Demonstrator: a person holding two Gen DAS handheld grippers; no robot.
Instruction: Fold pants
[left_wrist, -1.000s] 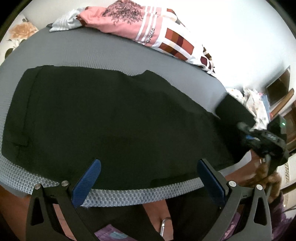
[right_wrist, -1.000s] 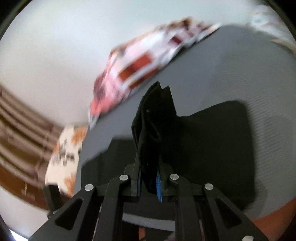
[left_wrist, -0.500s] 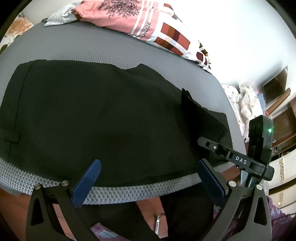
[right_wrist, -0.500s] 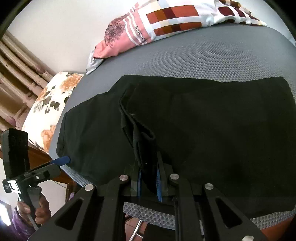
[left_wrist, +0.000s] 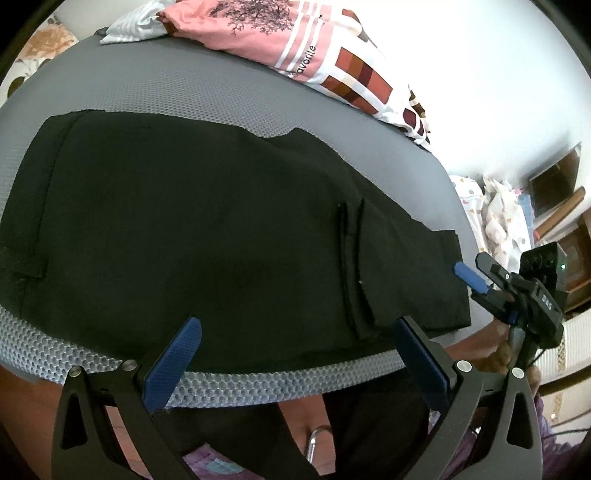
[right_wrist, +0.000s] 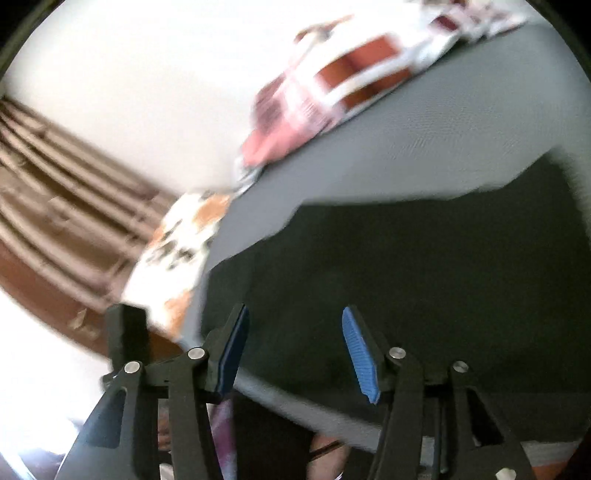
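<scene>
Black pants (left_wrist: 207, 229) lie flat on the grey mesh bench (left_wrist: 221, 92), one end folded over w/ its hem edges across the top layer at the right. My left gripper (left_wrist: 295, 360) hangs over the bench's near edge, jaws wide apart, nothing btwn them. My right gripper (right_wrist: 293, 349) is off the pants' right end, jaws opening, pads clear of the cloth, nothing held; its view is blurred. Pink patterned cloth (left_wrist: 295, 48) sits at the bench's far edge, well apart from the pants.
</scene>
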